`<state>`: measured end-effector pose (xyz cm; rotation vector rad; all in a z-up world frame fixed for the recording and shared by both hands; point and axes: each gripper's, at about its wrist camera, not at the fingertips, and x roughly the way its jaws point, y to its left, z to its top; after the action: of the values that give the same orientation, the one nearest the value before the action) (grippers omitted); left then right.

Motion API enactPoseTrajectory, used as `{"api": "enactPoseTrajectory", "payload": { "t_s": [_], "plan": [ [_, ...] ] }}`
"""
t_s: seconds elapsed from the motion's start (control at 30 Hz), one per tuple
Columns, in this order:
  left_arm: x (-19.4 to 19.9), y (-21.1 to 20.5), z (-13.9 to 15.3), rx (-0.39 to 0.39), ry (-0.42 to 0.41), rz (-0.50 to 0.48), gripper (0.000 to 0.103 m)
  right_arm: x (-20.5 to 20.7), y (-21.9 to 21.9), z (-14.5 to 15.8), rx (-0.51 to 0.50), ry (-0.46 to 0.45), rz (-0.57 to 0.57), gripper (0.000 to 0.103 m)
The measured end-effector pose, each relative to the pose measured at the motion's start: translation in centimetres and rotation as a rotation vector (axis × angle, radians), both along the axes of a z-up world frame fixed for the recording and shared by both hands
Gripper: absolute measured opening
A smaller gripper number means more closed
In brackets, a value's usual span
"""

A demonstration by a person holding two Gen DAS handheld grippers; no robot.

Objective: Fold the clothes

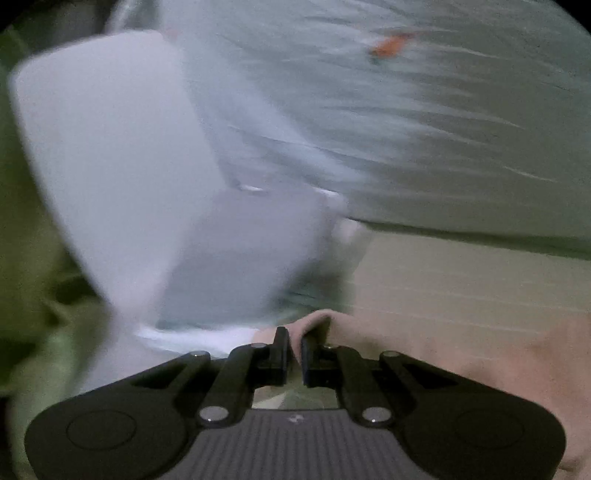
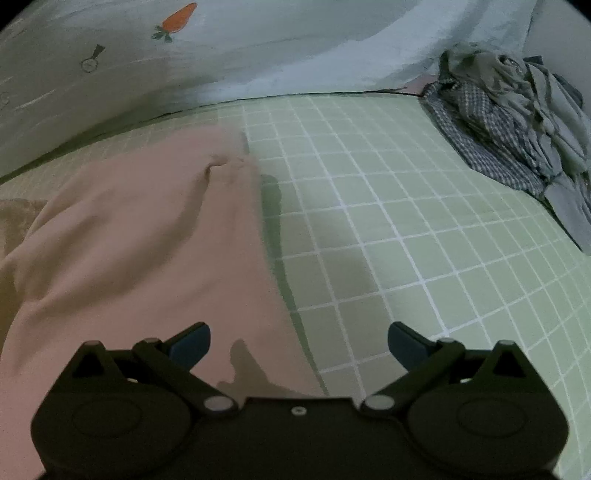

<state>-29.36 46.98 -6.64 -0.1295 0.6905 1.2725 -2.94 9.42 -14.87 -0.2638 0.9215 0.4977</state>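
Note:
A pink garment (image 2: 140, 236) lies spread on the green checked sheet (image 2: 406, 206), filling the left half of the right wrist view. My right gripper (image 2: 299, 341) hovers over the garment's right edge, its jaws wide open with nothing between them. In the left wrist view, which is motion-blurred, my left gripper (image 1: 294, 349) is shut on a raised fold of the same pink garment (image 1: 461, 350), which trails off to the right of the fingers.
A heap of grey and checked clothes (image 2: 517, 122) lies at the far right of the bed. A pale duvet with a carrot print (image 2: 177, 18) runs along the back. A blurred white pillow-like shape (image 1: 122, 155) stands left of my left gripper.

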Motion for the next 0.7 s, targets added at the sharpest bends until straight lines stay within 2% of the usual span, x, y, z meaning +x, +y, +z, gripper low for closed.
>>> {"api": "enactPoseTrajectory", "payload": {
  "t_s": [0.03,0.1,0.17,0.23,0.33,0.43,0.6,0.7],
  "plan": [
    [-0.6,0.5,-0.2,-0.016,-0.005,0.040,0.014,-0.1,0.1,0.0,0.000,-0.001,0.004,0.103],
    [-1.8,1.6,-1.5,-0.107,-0.024,0.116,0.018,-0.1,0.1,0.0,0.003,-0.002,0.007,0.103],
    [-2.3,1.7,-2.5,-0.181,-0.036,0.141,0.023,-0.1,-0.1,0.0,0.008,-0.001,-0.003,0.103],
    [-2.3,0.9,-3.2,-0.223,-0.060,0.137,0.040,0.0,-0.4,0.1,0.015,-0.004,-0.016,0.103],
    [-1.2,-0.8,-3.4,-0.257,-0.104,0.092,0.059,0.3,-0.8,0.2,0.031,-0.008,-0.044,0.103],
    [1.2,-2.8,-3.1,-0.277,-0.104,0.019,0.070,1.1,-1.1,0.3,0.053,-0.015,-0.077,0.103],
    [6.2,-5.5,-3.4,-0.301,-0.068,-0.178,0.074,3.5,-0.6,0.6,0.115,-0.010,-0.102,0.103],
    [8.2,-6.2,-3.7,-0.317,-0.037,-0.204,0.082,4.9,0.3,0.9,0.146,-0.011,-0.101,0.103]
  ]
}}
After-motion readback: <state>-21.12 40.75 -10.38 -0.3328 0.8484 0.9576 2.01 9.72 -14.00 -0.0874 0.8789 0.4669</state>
